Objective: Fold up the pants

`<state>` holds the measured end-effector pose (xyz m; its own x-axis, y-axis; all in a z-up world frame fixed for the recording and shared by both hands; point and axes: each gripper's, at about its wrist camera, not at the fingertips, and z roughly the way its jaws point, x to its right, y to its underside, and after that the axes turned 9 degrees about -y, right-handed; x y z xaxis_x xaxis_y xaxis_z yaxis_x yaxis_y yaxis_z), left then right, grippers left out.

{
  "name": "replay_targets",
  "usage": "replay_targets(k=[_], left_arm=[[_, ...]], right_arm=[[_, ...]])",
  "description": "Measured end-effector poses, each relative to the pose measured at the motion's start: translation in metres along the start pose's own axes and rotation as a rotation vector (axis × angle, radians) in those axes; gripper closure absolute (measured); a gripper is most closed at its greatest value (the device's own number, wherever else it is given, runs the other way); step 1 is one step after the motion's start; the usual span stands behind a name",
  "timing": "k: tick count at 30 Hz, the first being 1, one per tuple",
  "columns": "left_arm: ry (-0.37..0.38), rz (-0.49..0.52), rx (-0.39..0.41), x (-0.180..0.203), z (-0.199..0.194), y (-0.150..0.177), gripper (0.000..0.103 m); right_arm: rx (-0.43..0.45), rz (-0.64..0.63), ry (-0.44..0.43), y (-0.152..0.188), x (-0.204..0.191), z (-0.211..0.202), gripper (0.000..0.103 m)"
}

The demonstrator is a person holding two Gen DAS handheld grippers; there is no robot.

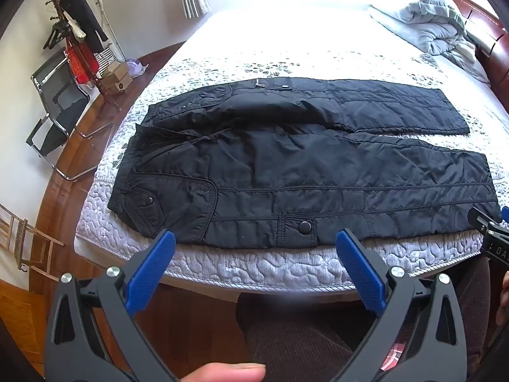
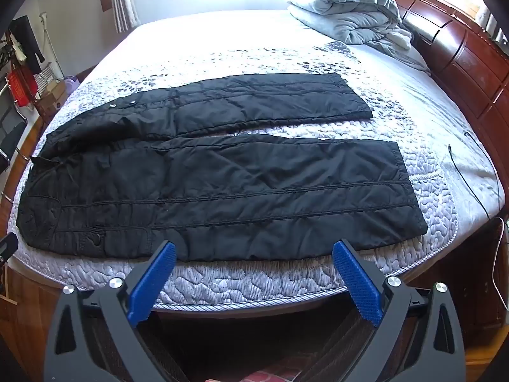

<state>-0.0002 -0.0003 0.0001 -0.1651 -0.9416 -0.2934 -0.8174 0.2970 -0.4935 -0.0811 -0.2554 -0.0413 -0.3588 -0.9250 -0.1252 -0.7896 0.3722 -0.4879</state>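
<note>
The left gripper (image 1: 256, 242) is hovering over the near mattress (image 1: 254, 270) edge, its blue pads (image 1: 149, 273) spread wide and gripping nothing. The right gripper (image 2: 254, 254) is hanging likewise, fingers apart and empty. Just beyond them, black pants (image 2: 203, 187) are lying flat across the mattress, waist to the left, both legs stretching right with a narrow gap between them. The quilted fabric is looking creased, with snap pockets along the near leg. Farther back, a grey blanket (image 2: 353, 12) is sitting bundled near the headboard (image 2: 461, 60).
</note>
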Motion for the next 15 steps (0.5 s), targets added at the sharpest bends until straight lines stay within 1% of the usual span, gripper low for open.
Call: replay_targets(k=[15], left_arm=[[0.004,-0.001,0.000,-0.0002,-0.0003,0.0000,0.002]], right_arm=[[-0.003,0.001,0.002,0.0016,-0.0004,0.0029,0.003]])
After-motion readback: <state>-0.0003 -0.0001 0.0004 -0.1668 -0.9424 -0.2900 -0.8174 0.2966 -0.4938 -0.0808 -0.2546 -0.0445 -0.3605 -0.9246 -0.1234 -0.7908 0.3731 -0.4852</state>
